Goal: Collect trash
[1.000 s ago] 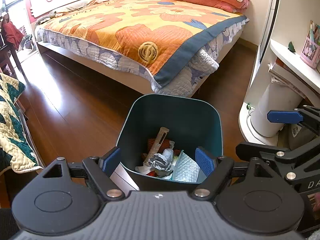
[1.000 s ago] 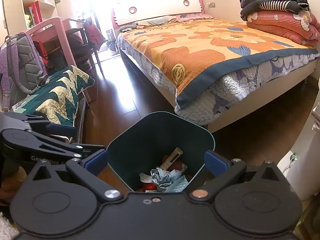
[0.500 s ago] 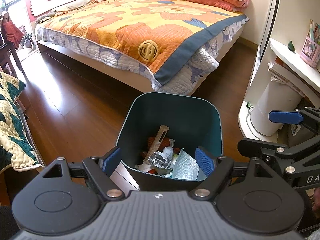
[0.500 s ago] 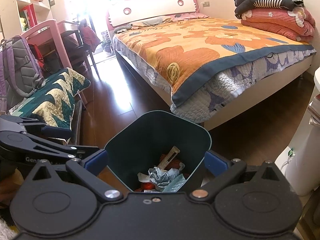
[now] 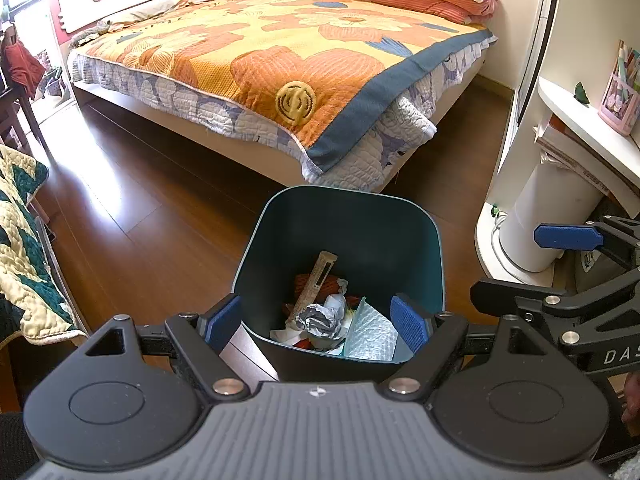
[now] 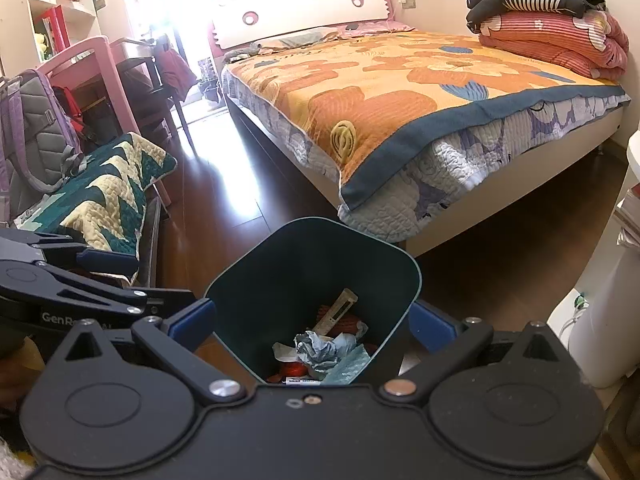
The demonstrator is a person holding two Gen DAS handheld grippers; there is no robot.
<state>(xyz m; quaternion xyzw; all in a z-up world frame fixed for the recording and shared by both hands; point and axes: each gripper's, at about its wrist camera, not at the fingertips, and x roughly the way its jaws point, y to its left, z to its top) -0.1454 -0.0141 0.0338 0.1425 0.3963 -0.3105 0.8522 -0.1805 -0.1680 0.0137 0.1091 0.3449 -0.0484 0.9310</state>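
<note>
The dark teal trash bin (image 5: 340,236) stands on the wooden floor (image 5: 132,232) just off the foot corner of the bed (image 5: 280,64), directly below both grippers. Contents: a crumpled grey-white paper wad (image 5: 320,318), a flat beige stick-shaped wrapper (image 5: 316,280) leaning against the inner wall, a pale green bubble-textured sheet (image 5: 370,336), and red-orange material (image 5: 306,282) underneath; the items at the very bottom cannot be identified. The bin's near wall is cut off by each gripper body.

Left gripper (image 5: 318,322): fingers spread wide, holding nothing, one blue pad outside the bin's left wall, the other over the right inner edge. Right gripper (image 6: 312,326): fingers also spread apart and empty, straddling the bin from outside; its right pad is partly hidden behind the rim.

To the right, a white cylindrical appliance (image 5: 548,220) stands on a rounded base, its top cut off under a white desk (image 5: 576,120) carrying a pink pen holder (image 5: 618,108). To the left, a green-and-cream quilted cushion (image 6: 100,196) lies on a seat, with a grey backpack (image 6: 36,128) behind it, partly out of view.
</note>
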